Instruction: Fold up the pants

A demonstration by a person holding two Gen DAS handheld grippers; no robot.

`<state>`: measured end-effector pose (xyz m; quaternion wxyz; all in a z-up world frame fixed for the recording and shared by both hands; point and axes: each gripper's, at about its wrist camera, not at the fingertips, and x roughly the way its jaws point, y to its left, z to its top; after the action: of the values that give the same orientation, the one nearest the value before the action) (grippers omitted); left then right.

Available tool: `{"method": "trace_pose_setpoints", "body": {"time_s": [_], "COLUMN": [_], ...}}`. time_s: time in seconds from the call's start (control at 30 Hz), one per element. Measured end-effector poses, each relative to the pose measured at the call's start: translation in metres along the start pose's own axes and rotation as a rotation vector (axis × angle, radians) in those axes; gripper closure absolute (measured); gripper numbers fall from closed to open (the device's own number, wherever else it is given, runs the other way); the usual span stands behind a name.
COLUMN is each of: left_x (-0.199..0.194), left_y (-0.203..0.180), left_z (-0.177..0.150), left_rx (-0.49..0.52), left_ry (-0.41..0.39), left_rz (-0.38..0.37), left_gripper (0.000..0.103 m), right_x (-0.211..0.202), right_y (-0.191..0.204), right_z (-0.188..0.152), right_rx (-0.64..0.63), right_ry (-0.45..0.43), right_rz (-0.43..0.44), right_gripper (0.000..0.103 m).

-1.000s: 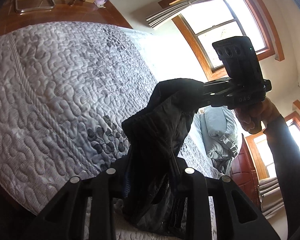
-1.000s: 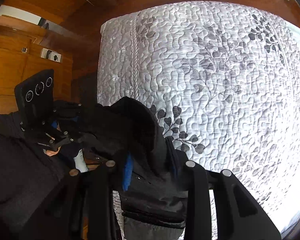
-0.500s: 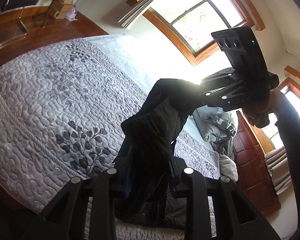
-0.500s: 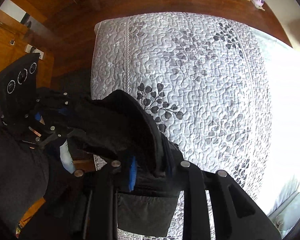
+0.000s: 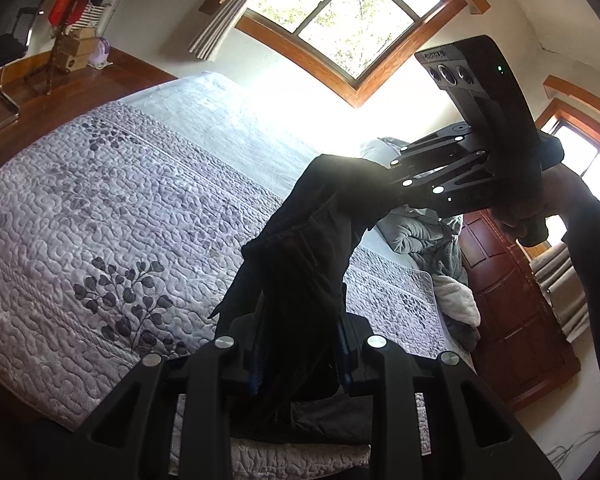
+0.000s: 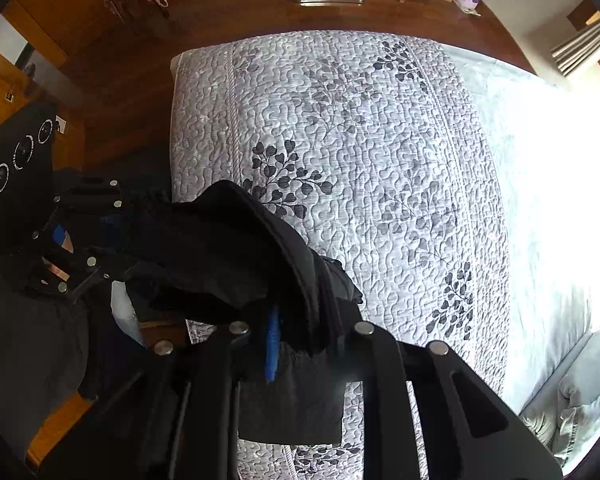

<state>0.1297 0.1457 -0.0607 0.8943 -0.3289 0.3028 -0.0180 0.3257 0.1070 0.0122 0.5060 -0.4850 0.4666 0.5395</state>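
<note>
Left tongs (image 5: 300,360) and right tongs (image 6: 300,336), each clamped on one pair of black pants (image 5: 300,264), hold it bunched in the air above the quilted bed (image 6: 380,140). Risk: uneven pull slips fabric free. At two o'clock, one heaped grey duvet (image 5: 424,232); two windows beyond.

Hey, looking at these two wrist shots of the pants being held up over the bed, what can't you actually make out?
- Pants: full length and legs, both views; bunched and cut off behind the gripper frames.
- Left gripper fingertips: left view; buried in fabric.
- Right gripper fingertips: right view; likewise covered.
- Bed far side: both views; washed out by window glare.
- Boxes on the floor: too small to read.
</note>
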Motion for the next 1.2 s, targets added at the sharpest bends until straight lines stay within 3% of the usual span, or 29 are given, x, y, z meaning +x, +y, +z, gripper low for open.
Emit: {"method": "trace_pose_setpoints", "body": {"time_s": [0.57,1.2], "left_x": [0.022,0.047], "left_y": [-0.077,-0.136], "left_z": [-0.015,-0.045], "left_rx": [0.125,0.229], "left_ry": [0.060,0.132], "left_rz": [-0.030,-0.050], "left_gripper": [0.076,0.076], "right_x": [-0.026,-0.032], "right_y": [-0.008,-0.009], "right_z": [-0.086,-0.167], "right_rx": [0.111,0.195], "right_ry": [-0.022,-0.022], "right_rz": [-0.079,-0.164], "right_gripper": [0.087,0.090]}}
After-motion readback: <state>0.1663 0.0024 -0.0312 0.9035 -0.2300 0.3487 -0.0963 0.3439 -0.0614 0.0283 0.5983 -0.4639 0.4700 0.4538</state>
